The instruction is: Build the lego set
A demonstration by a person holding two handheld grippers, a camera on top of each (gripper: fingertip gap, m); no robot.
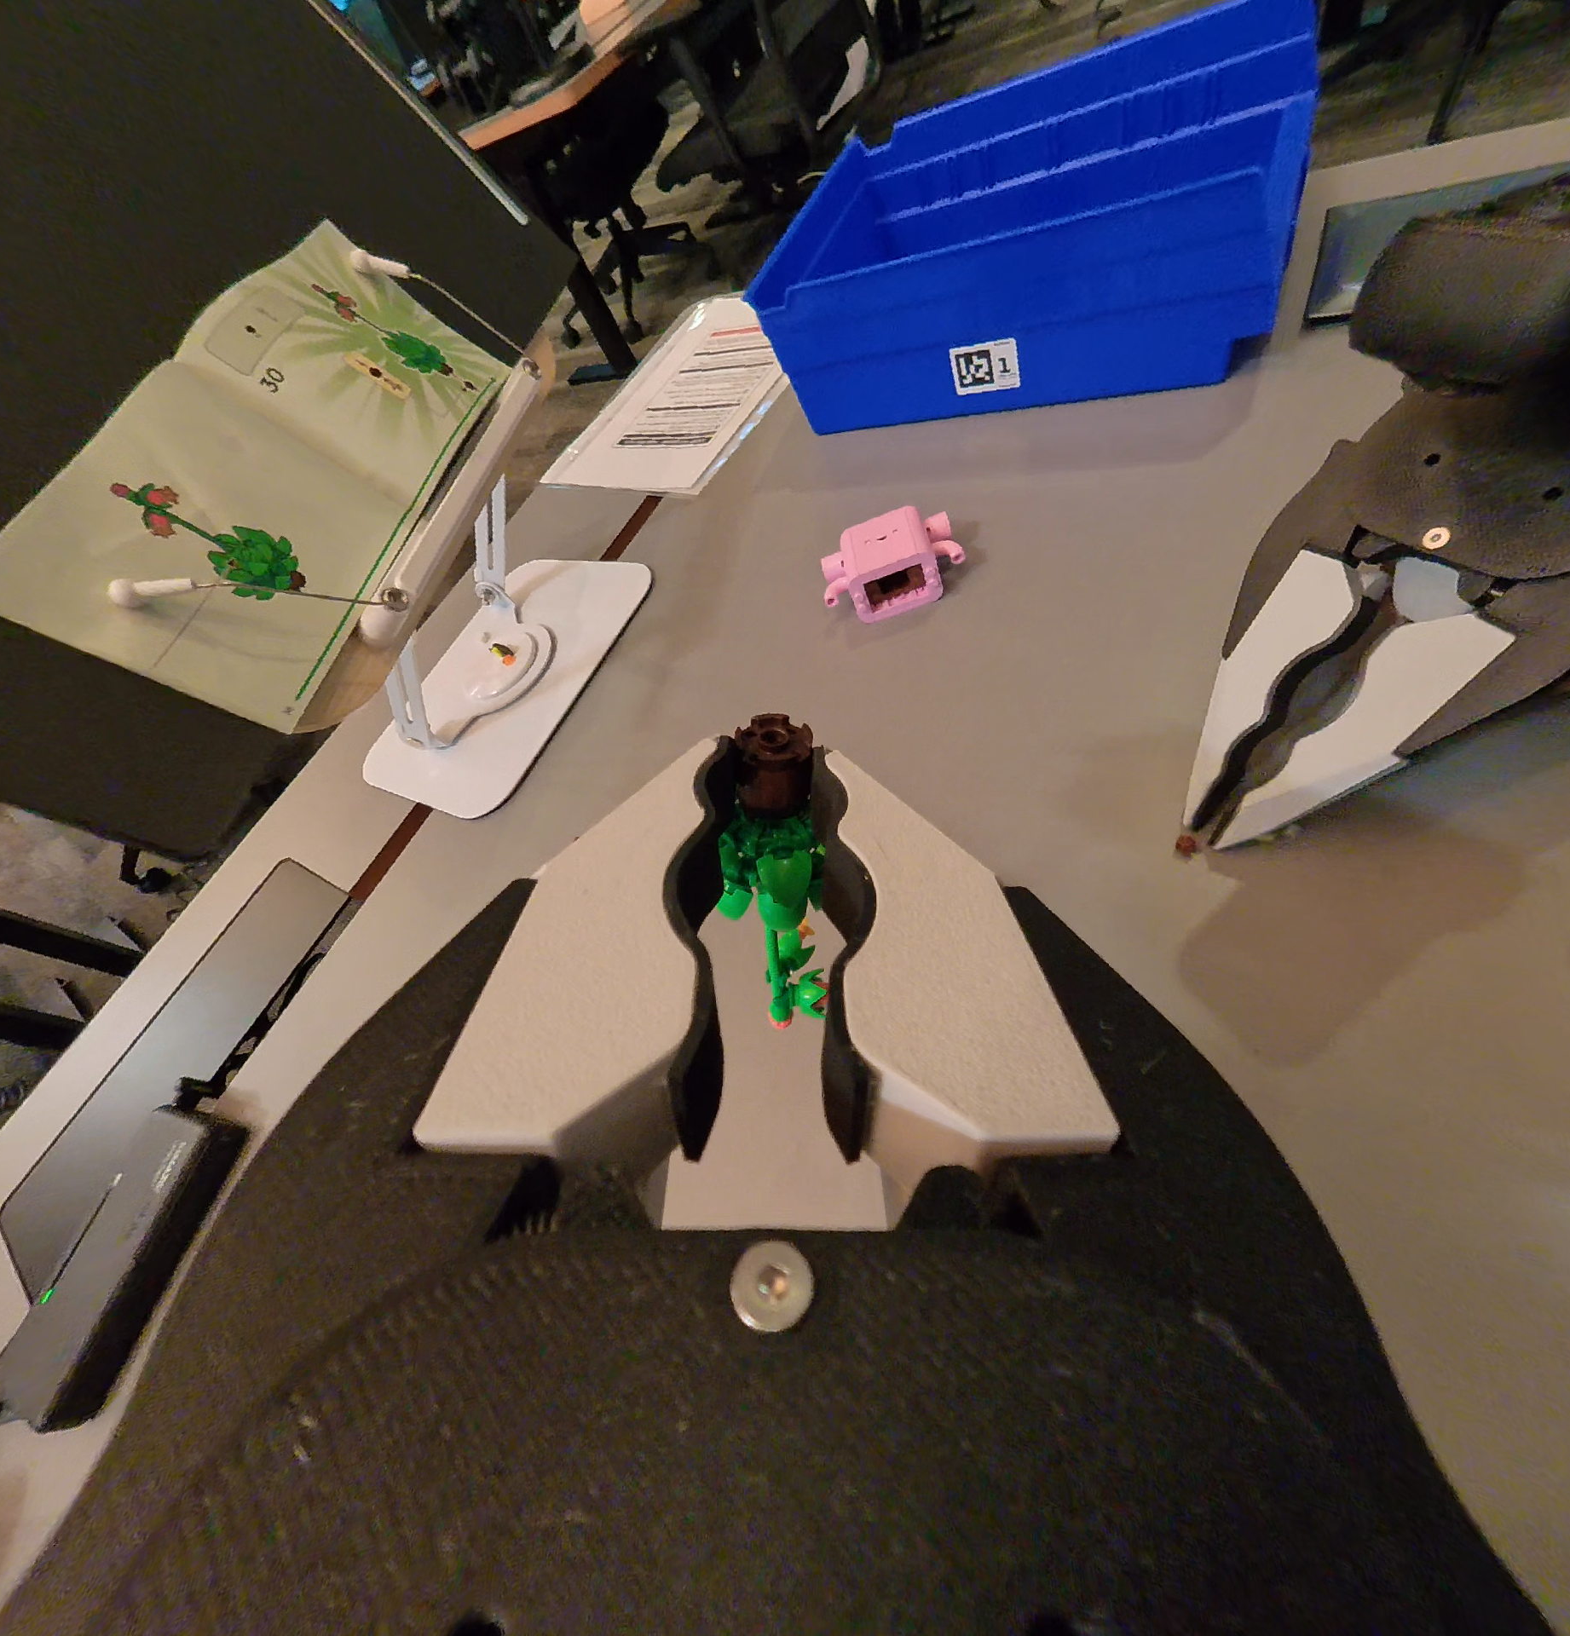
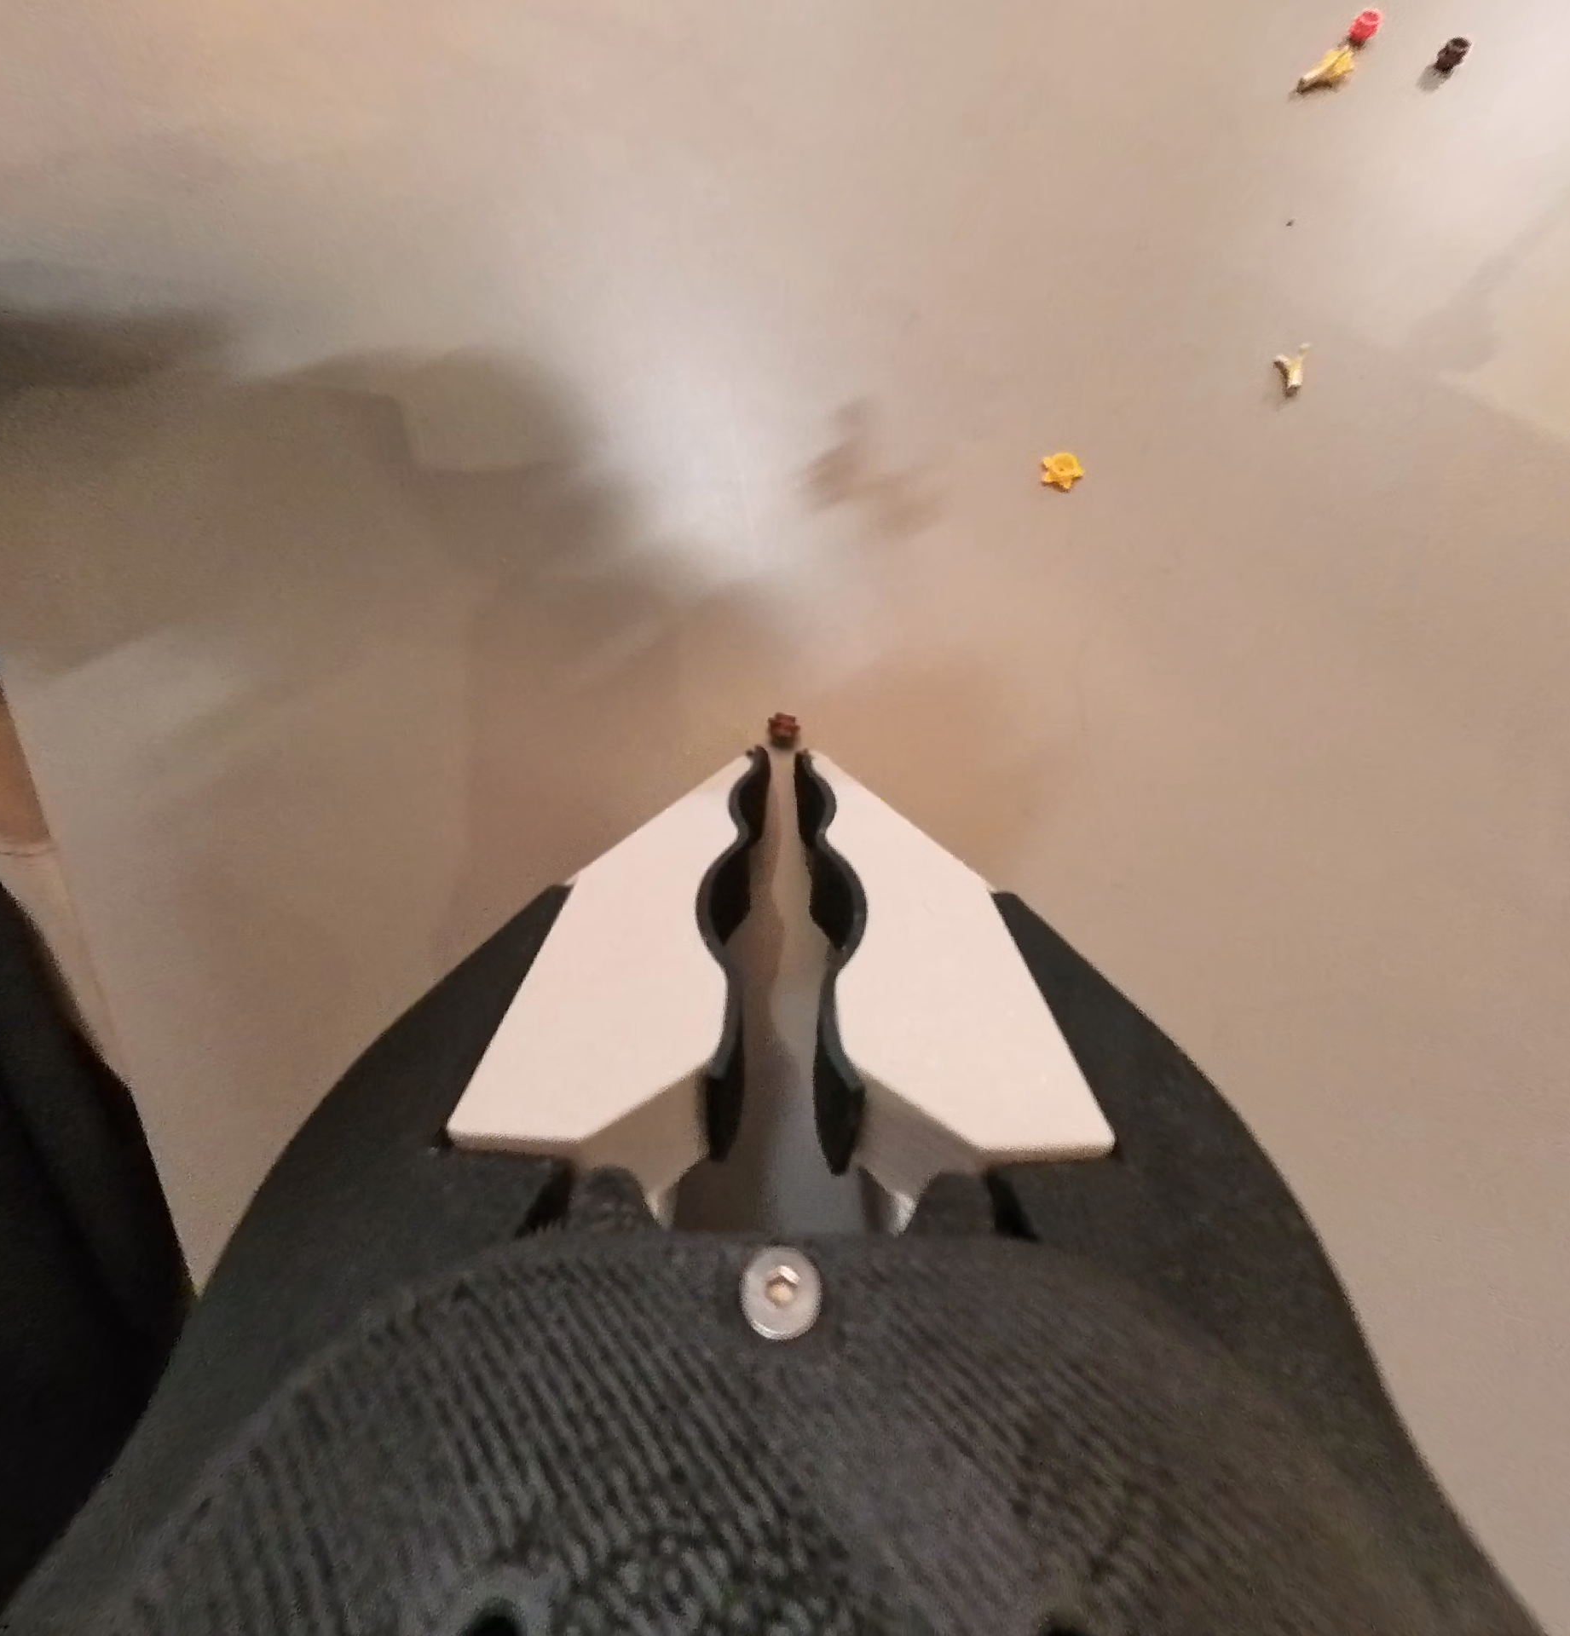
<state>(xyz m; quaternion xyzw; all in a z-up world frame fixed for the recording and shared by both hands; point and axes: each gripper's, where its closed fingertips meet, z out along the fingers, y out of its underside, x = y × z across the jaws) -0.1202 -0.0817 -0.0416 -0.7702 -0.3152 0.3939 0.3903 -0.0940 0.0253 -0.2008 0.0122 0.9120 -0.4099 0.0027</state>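
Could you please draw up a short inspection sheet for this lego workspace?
Surface: grey matte table, bare in the middle.
Job's things: green leafy lego plant on a brown round base; tiny dark-red lego stud; pink cube-shaped lego pot; open instruction booklet on a stand.
Clutter: blue plastic bin; loose yellow flower piece.
Grippers: left tongs shut on the plant; right tongs pinching the stud.
Cables: nothing seen.
Surroundings: dim office chairs and desks.

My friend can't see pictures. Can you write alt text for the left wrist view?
The left gripper grips a green lego plant by its brown base over a grey table. Beyond lie a pink cube, a blue bin and an open instruction booklet.
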